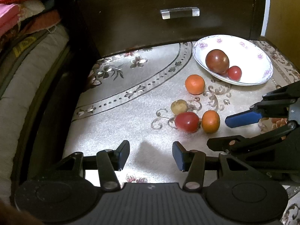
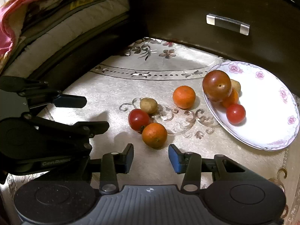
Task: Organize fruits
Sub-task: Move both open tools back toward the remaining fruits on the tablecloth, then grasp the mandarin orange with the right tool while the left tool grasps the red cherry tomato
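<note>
Roughly half done, judging by the plate [image 2: 266, 131]: it already holds a big dark-red fruit [image 2: 217, 85], a small tomato [image 2: 235, 113], plus an orange and a brownish fruit partly hidden behind. Four left on the cloth [image 2: 131, 86] w/ nothing around them: far orange [image 2: 184, 97], brown fruit [image 2: 148, 105], red tomato [image 2: 138, 119] touching near orange [image 2: 154, 135]. Left gripper [image 1: 151, 154] & right gripper [image 2: 151, 156] both spread wide, holding nothing; right one sits just short of the near orange, prob. next pick.

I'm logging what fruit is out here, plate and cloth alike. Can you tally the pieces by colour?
Orange: 3, near, far, on the plate
Bright red: 2, cloth, plate
Dark red-brown: 1, plate
Tan-brown: 2, cloth, plate
Total: 8
</note>
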{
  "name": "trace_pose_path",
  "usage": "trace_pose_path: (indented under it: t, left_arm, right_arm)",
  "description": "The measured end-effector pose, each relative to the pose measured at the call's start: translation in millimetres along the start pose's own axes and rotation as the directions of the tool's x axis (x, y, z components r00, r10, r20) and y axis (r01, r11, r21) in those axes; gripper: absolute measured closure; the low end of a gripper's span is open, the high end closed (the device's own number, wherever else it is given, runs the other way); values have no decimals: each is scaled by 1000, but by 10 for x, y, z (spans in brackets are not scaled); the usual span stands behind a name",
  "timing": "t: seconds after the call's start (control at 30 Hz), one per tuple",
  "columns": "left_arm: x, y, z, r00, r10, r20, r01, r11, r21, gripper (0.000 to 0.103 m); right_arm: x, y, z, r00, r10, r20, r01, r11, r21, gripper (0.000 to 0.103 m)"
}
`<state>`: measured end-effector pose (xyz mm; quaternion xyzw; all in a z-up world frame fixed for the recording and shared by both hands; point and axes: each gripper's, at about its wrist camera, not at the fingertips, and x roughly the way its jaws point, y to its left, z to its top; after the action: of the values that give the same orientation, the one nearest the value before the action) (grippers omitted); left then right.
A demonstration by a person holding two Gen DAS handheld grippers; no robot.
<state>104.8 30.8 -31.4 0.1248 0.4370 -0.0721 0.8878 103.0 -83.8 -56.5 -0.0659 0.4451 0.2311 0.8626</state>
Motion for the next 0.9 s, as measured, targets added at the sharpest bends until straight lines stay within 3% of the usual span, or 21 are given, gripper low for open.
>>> trace_pose_path:
  t: [0.73,0.9]
  left_arm:
    - [35,117,24,999,-46,1,46,999,-26,47]
    - [37,136,38,999,-53,4,53,998,-28,47]
  right_arm:
    - [143,-47,53,1000,14,12,-14,1000,2,64]
    - [183,-26,94,999,29,17,-29,1000,-7,74]
